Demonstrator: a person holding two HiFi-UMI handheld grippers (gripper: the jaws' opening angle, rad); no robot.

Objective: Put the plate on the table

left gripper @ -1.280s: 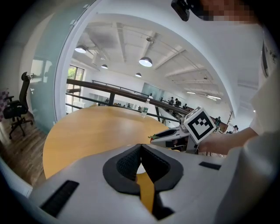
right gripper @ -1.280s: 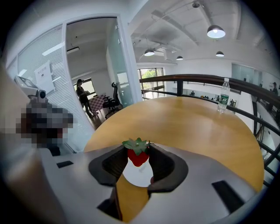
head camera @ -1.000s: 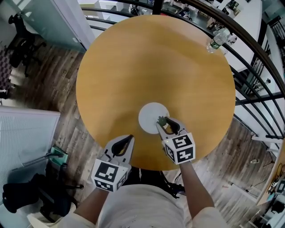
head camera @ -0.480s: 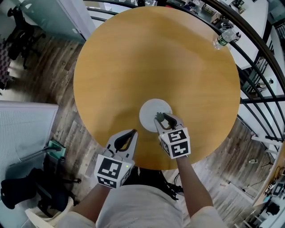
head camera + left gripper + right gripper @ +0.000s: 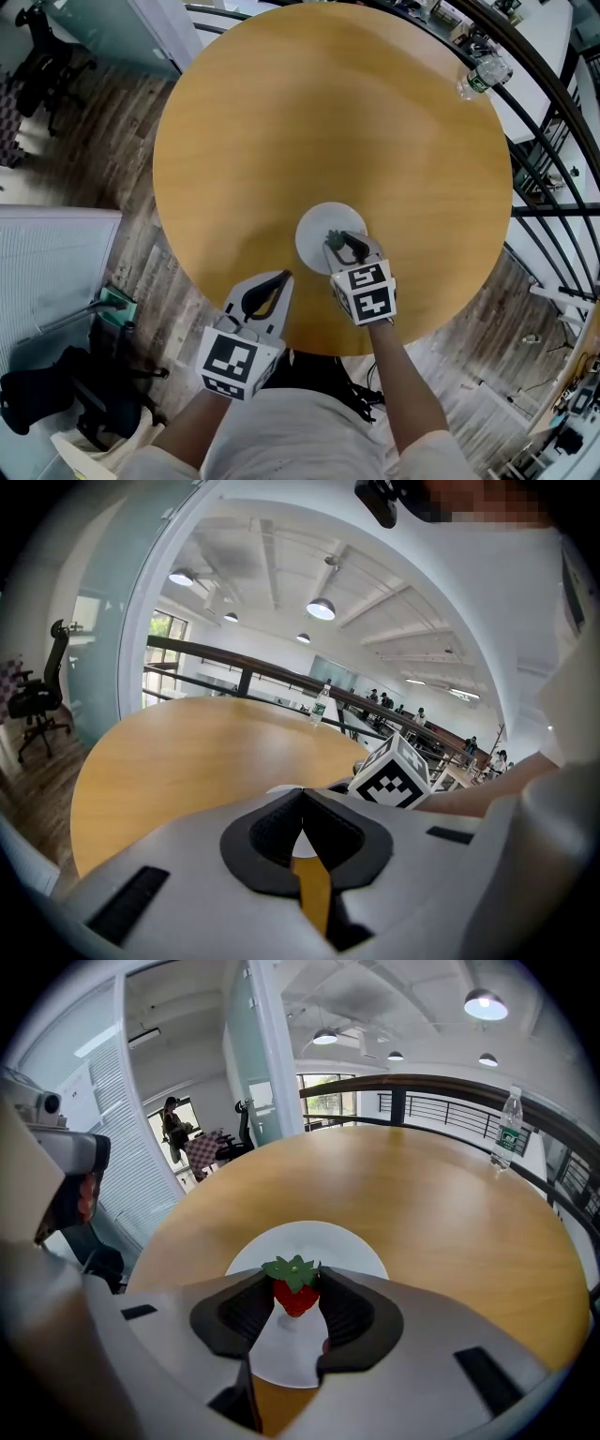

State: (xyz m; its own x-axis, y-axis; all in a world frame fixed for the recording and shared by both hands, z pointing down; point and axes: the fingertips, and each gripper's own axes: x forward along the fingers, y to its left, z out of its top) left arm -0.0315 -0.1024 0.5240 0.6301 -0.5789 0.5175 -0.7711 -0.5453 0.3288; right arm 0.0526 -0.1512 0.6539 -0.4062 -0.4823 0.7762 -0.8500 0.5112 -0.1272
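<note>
A small white plate (image 5: 319, 228) (image 5: 323, 1241) lies flat on the round wooden table (image 5: 328, 122), near its front edge. My right gripper (image 5: 337, 244) (image 5: 295, 1283) hovers over the plate's near side, shut on a red strawberry (image 5: 295, 1290) with a green leafy top; the berry hangs above the plate. In the head view the berry is mostly hidden by the jaws. My left gripper (image 5: 272, 286) (image 5: 300, 808) is at the table's front edge, left of the plate, with its jaws shut and nothing between them.
A clear plastic water bottle (image 5: 486, 73) (image 5: 507, 1129) (image 5: 322, 705) stands at the table's far right rim. A dark curved railing (image 5: 544, 103) runs behind the table. A black office chair (image 5: 42, 56) stands on the wooden floor at far left.
My right gripper has moved a little forward over the plate with the strawberry. The left gripper has shifted slightly right along the table edge.
</note>
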